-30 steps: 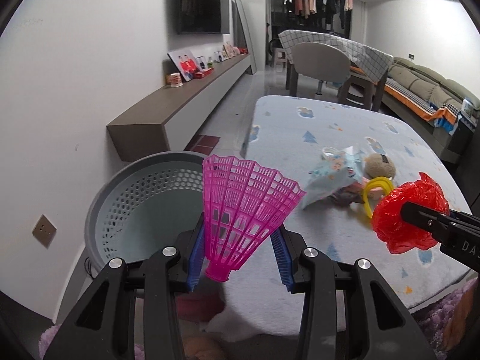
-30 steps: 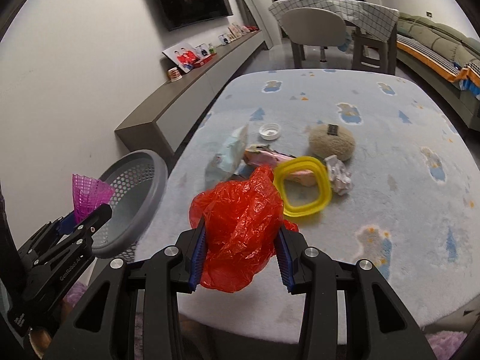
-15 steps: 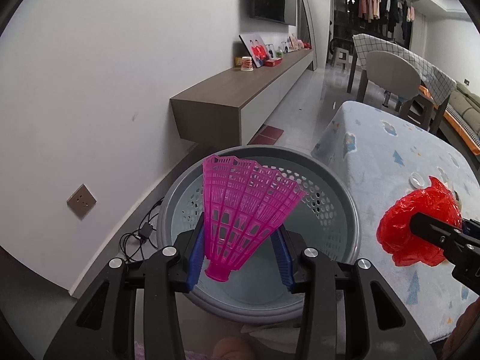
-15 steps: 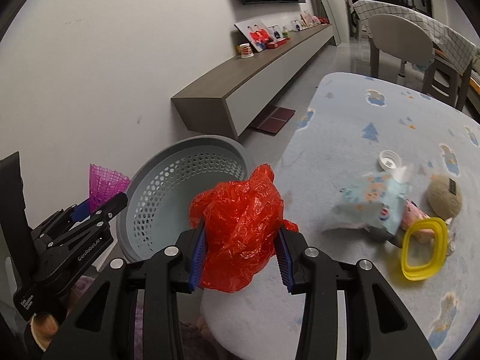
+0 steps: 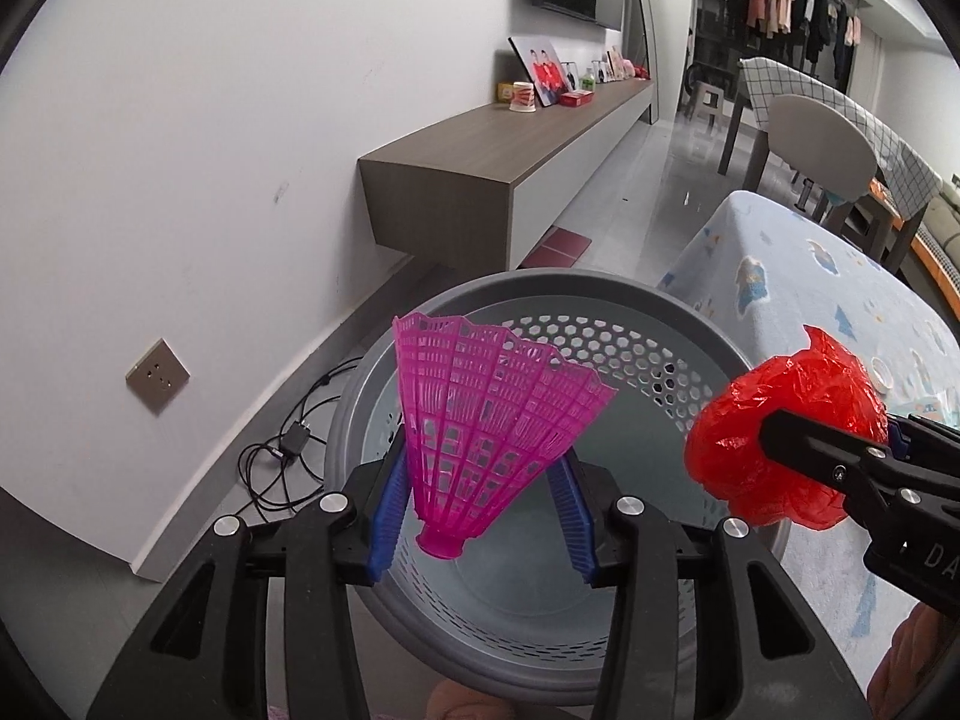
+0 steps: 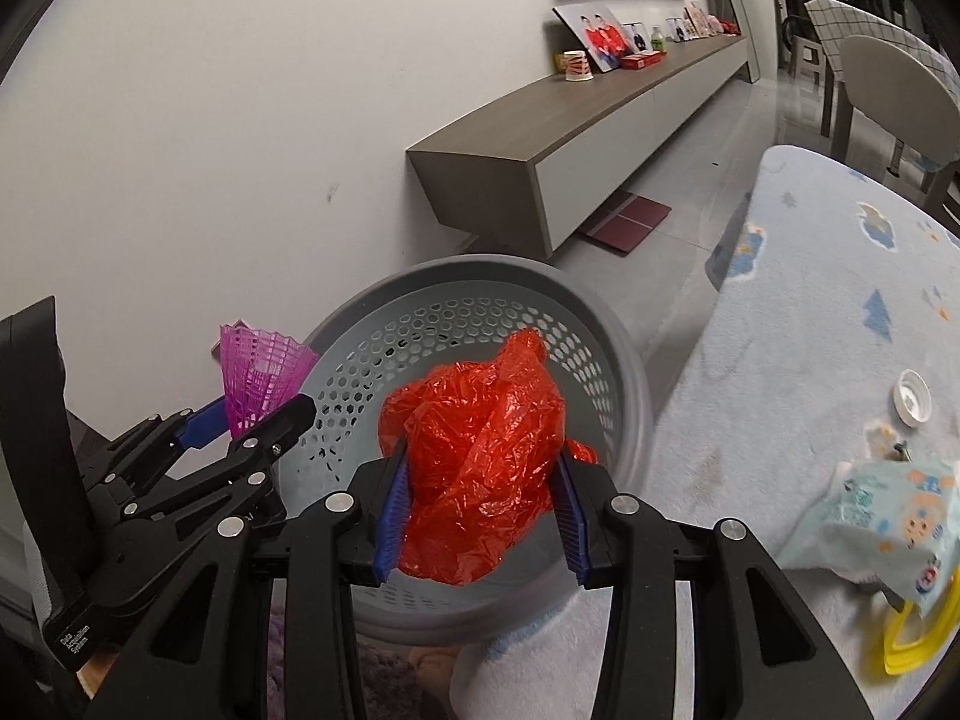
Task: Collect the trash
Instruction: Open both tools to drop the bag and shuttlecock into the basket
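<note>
My left gripper (image 5: 477, 507) is shut on a pink plastic shuttlecock (image 5: 489, 426) and holds it over the grey perforated basket (image 5: 558, 294). My right gripper (image 6: 480, 507) is shut on a crumpled red plastic bag (image 6: 480, 456) and holds it over the same basket (image 6: 624, 360). In the left wrist view the red bag (image 5: 786, 420) sits at the right, over the basket's right rim. In the right wrist view the left gripper (image 6: 258, 414) with the shuttlecock (image 6: 261, 375) is at the basket's left rim.
The table with a light blue cloth (image 6: 810, 312) is to the right, with a white cap (image 6: 912, 399), a patterned wrapper (image 6: 882, 516) and a yellow ring (image 6: 918, 639). A wall shelf (image 5: 498, 162) runs along the left wall. Cables (image 5: 288, 450) lie on the floor.
Both grippers have swung left from the table to above the basket, carrying the shuttlecock and the red bag. The basket now fills the middle of both views.
</note>
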A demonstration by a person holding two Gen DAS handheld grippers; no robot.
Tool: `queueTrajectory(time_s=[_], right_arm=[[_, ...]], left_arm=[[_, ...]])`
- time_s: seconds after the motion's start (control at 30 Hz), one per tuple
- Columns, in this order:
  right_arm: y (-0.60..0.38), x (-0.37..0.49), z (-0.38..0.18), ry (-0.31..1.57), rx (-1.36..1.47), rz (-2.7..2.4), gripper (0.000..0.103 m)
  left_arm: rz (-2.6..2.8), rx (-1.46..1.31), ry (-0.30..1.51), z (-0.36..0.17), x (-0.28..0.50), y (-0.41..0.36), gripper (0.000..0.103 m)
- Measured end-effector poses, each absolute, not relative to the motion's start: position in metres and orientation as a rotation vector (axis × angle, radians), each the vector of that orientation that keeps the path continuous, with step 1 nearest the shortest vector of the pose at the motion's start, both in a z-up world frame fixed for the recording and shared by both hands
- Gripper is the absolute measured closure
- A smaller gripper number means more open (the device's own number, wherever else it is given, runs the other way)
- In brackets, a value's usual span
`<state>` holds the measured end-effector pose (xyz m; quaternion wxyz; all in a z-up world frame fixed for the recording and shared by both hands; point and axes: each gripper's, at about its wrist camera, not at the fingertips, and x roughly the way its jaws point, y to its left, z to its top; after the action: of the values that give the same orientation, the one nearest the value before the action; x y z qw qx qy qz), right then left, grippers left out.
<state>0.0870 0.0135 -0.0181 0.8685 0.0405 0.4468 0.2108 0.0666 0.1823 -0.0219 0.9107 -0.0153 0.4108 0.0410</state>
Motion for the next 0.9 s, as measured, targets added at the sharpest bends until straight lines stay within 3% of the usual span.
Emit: queueTrajectory(time_s=[0.07,0.13,0.17,0.9], right_arm=[[0.015,0.088,-0.019,0.926,0.079,0.442,0.046],[0.013,0.089,-0.019,0.914,0.084,0.434,0.036],[0.012,0.089,-0.020,0.910,0.088,0.429,0.036],[0.004,0.078,-0.022,0.901,0.076,0.377,0.036]], left_arm=[[0.094,-0.030,0.846,-0.022,0.067,0.184,0.051],[0.106,-0.029,0.845,-0.023,0.067,0.185,0.029],[0.113,-0.031,0.840,-0.022,0.067,0.185,0.027],[0.157,-0.030,0.858,-0.029,0.066,0.190,0.027]])
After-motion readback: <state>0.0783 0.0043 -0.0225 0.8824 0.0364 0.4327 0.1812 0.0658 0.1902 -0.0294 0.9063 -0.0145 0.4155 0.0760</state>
